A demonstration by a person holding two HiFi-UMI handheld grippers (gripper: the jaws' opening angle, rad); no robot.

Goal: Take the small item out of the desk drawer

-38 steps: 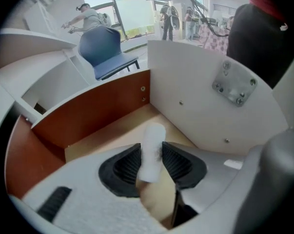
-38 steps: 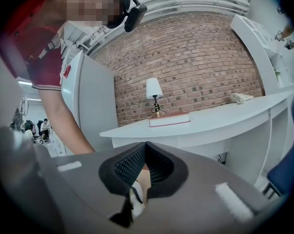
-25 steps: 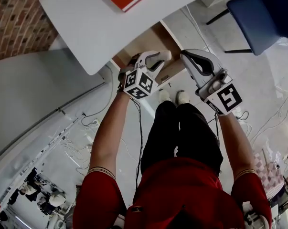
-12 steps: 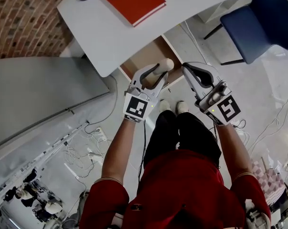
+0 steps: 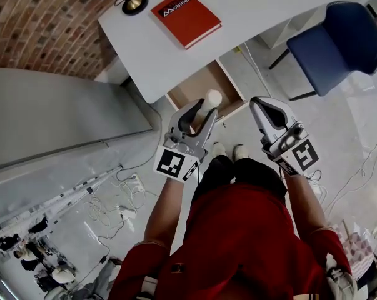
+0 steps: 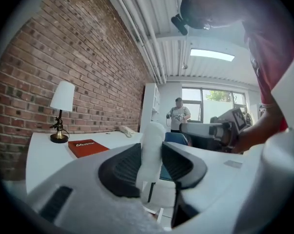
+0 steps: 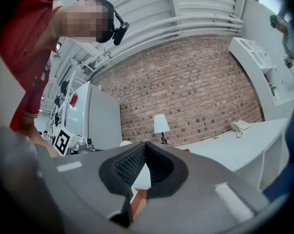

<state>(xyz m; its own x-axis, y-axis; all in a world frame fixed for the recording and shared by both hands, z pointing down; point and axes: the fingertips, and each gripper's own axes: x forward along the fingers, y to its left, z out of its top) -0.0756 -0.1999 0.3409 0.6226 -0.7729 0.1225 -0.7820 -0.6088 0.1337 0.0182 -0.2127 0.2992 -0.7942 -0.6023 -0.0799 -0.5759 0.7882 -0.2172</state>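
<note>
Under the white tabletop (image 5: 257, 5) the drawer (image 5: 197, 86) stands open. Over it our left gripper (image 5: 204, 108) has its jaws clamped on the small white item (image 5: 211, 99). The right gripper (image 5: 258, 102) has its jaws together, empty. We judge the item light, smooth and maybe slippery, best gripped mid-body.

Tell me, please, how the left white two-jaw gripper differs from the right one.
The left gripper grips a small white rounded item; the right gripper holds nothing. The left gripper's jaws stand apart around the item, while the right gripper's jaws meet at the tips. Both are white and point toward the white desk.
</note>
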